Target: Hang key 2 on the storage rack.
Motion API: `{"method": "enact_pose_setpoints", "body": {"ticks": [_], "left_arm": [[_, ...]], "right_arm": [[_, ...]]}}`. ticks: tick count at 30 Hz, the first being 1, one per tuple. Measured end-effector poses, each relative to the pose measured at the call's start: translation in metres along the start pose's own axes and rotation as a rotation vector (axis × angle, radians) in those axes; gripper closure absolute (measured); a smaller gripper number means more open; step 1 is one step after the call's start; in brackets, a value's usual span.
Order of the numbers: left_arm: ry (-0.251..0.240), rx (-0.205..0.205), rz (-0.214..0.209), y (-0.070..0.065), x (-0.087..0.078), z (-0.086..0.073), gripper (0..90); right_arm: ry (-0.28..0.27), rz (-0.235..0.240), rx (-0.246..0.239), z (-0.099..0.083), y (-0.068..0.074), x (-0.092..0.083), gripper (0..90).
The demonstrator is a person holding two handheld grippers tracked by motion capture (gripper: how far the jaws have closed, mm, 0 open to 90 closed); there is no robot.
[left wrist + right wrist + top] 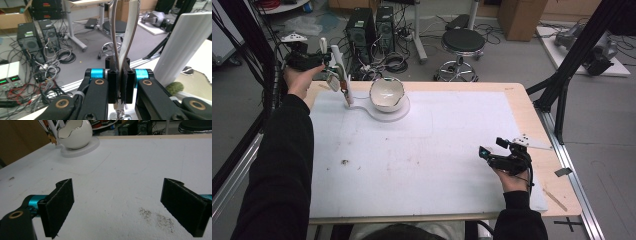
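A white egg-shaped bowl (387, 93) (74, 135) with a jagged rim sits on a round white base (388, 115) (83, 148) at the far left of the table. From that base a white post (338, 60) (182, 47) rises. My left gripper (328, 56) (120, 75) is held high beside the post, shut on a thin white-and-brown loop of strap (127, 32) that stands up from the jaws. Small charms (337, 80) hang below it, and a green fuzzy ball (174, 88) lies by the post. My right gripper (493, 146) (117, 202) rests open near the table's right edge, with nothing between its jaws.
A white mat (422, 150) covers the wooden table (539, 125); a dark speck (345, 162) and a smudge (157, 217) mark it. A black frame strut (562, 90) stands at the right. Beyond the table are a stool (463, 42) and computer towers (371, 25).
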State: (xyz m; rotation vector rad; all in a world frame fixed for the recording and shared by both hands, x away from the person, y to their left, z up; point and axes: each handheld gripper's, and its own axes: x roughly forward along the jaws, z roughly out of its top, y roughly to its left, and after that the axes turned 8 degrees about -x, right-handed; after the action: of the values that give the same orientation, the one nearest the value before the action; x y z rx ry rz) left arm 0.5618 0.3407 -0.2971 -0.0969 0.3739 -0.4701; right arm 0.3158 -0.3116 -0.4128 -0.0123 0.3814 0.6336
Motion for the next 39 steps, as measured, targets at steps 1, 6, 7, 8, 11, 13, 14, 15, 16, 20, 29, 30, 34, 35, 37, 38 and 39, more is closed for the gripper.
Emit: {"method": "enact_pose_setpoints", "body": {"ticks": [1, 6, 7, 8, 11, 13, 14, 15, 16, 20, 29, 30, 34, 35, 37, 38, 39], "left_arm": [[-0.004, -0.004, 0.0, 0.0, 0.0, 0.0, 86.0], [-0.024, -0.003, 0.025, 0.002, -0.003, 0.002, 86.0], [-0.029, -0.008, 0.028, 0.002, -0.003, 0.002, 86.0], [-0.036, -0.011, 0.031, 0.003, -0.004, 0.002, 86.0], [-0.044, -0.02, 0.035, 0.005, -0.006, 0.003, 86.0], [-0.053, -0.027, 0.029, 0.006, -0.005, 0.003, 86.0], [-0.057, -0.024, 0.029, 0.005, -0.004, 0.002, 86.0], [-0.061, -0.025, 0.025, 0.005, -0.003, 0.002, 86.0], [-0.067, -0.041, 0.006, 0.004, -0.002, 0.002, 86.0], [-0.066, -0.041, -0.022, -0.001, 0.001, 0.001, 85.9], [-0.043, -0.051, -0.046, -0.008, -0.001, 0.002, 85.9], [-0.034, -0.047, -0.043, -0.01, -0.001, 0.002, 85.9], [0.003, -0.04, -0.027, -0.014, -0.003, 0.003, 85.9], [0.006, -0.045, -0.028, -0.014, -0.003, 0.003, 85.9], [0.014, -0.065, -0.046, -0.014, -0.002, 0.002, 85.7], [0.009, -0.063, -0.049, -0.014, -0.002, 0.0, 85.7], [0.001, -0.06, -0.047, -0.015, -0.002, -0.001, 84.7]], "right_arm": [[-0.001, -0.001, -0.002, 0.0, 0.0, 0.0, 10.9], [0.0, -0.001, -0.004, 0.0, 0.001, 0.0, 10.9], [0.0, 0.002, -0.002, 0.0, 0.001, 0.0, 10.9], [0.0, 0.002, -0.001, 0.0, 0.001, 0.0, 10.9], [-0.001, 0.002, -0.005, 0.0, 0.001, 0.0, 10.9], [-0.001, 0.001, -0.007, 0.0, 0.0, 0.0, 10.9], [0.001, -0.001, -0.008, 0.0, 0.0, 0.0, 10.9], [0.004, 0.0, -0.008, 0.0, 0.0, 0.0, 10.9], [0.005, -0.001, -0.007, 0.0, 0.0, 0.001, 10.8], [0.009, -0.001, -0.01, -0.001, 0.0, 0.001, 10.8], [0.006, 0.007, -0.011, -0.001, 0.0, 0.001, 10.9], [0.006, 0.009, -0.009, -0.001, 0.0, 0.001, 10.8], [0.006, 0.011, -0.013, -0.001, 0.0, 0.001, 10.9], [0.006, 0.013, -0.008, -0.001, 0.0, 0.001, 10.9], [0.002, 0.013, -0.011, -0.001, -0.001, 0.001, 10.8], [0.004, 0.014, -0.009, -0.001, 0.0, 0.001, 10.9], [0.005, 0.016, -0.008, -0.001, 0.0, 0.001, 10.9]]}}
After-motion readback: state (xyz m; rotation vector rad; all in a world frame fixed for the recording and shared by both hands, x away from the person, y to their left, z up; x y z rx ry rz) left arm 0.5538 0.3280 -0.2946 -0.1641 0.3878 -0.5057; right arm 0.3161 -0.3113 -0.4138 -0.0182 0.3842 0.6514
